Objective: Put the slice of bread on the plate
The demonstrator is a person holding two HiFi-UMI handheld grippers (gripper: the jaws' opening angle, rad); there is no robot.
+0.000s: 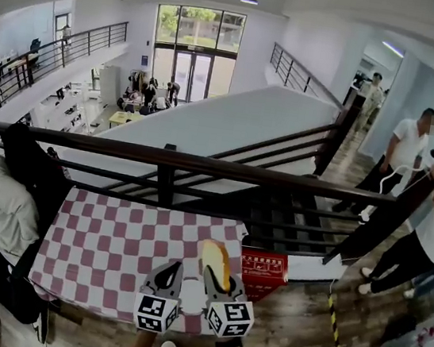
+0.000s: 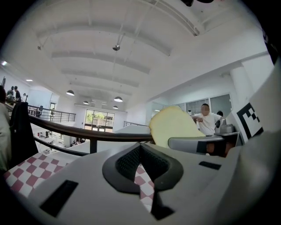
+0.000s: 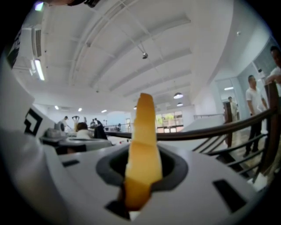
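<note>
— So, how does the slice of bread (image 1: 214, 258) look?

— It has a pale cream face, a golden-yellow crust and a rounded top. It stands on edge. The right gripper view shows it edge-on as a narrow upright strip. The left gripper view catches its broad pale face off to the right.

— Where is it?

— It is up in the air, clear of the counter (image 1: 110, 250), over the near edge of the red-and-white checked cloth. It is not on any plate.

— What has hold of it?

— The right gripper (image 1: 217, 287). Its jaws are only slightly apart, pinching the lower end of the slice from both sides. The rest of the slice rises free above them.

— And the left gripper (image 1: 166, 275)?

— It is just beside the right one, level with it and apart from it. Its jaws are drawn together at the tips with nothing between them. Only a sliver of checked cloth shows through the narrow slit behind the tips.

— Can you see the plate?

— A white shape (image 1: 193, 295) lies low on the cloth between the two grippers. I cannot tell whether it is the plate, because the grippers cover most of it.

— Anything else close by?

— A red box (image 1: 264, 271) sits just past the counter's right edge, and a dark railing (image 1: 171, 160) runs along behind the counter.
</note>
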